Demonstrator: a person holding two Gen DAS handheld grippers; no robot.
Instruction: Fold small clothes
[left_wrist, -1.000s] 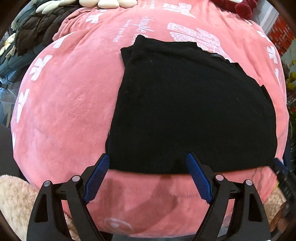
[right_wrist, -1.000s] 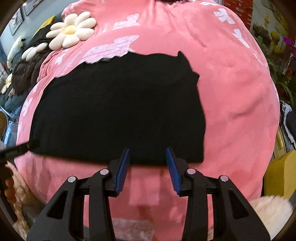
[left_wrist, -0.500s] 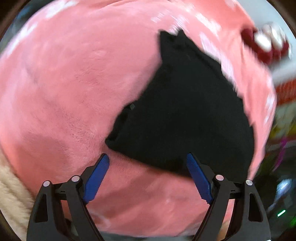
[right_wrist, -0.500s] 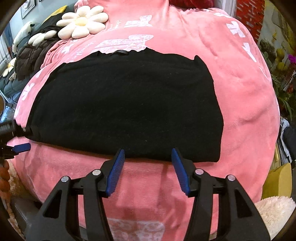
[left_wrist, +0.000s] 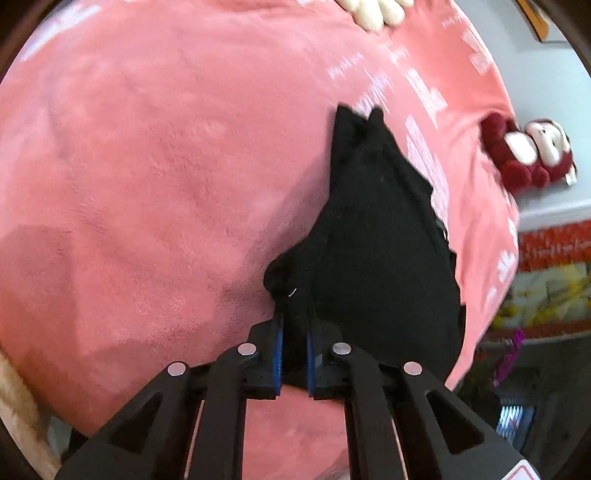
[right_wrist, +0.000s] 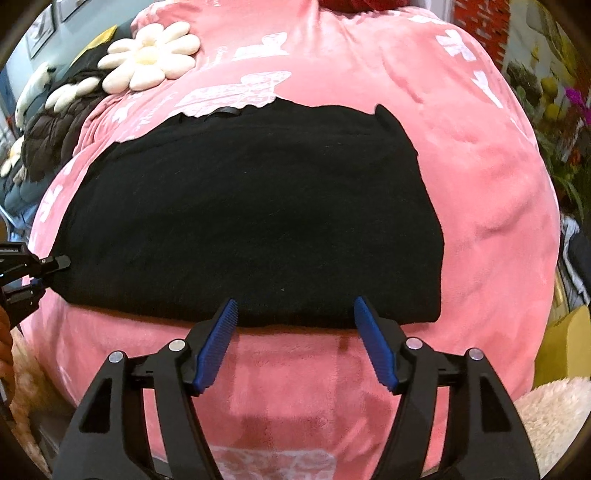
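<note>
Your left gripper (left_wrist: 294, 354) was pinched on the near corner of the black knitted garment (right_wrist: 251, 221) lying flat on the plush pink blanket (right_wrist: 480, 184). Your right gripper (right_wrist: 295, 339), jaws opening and empty, hovered at the near hem; it probably needed to grip next, then fold.

Garment spread on a blanket, a gripper at each near end

The garment (right_wrist: 251, 221) lies flat on the blanket (right_wrist: 487, 206). The left gripper (left_wrist: 294, 354) clamps its near left corner; the right gripper (right_wrist: 295, 343), jaws opening, sits at its near edge. A flower cushion (right_wrist: 149, 59) lies behind, to the left.
</note>
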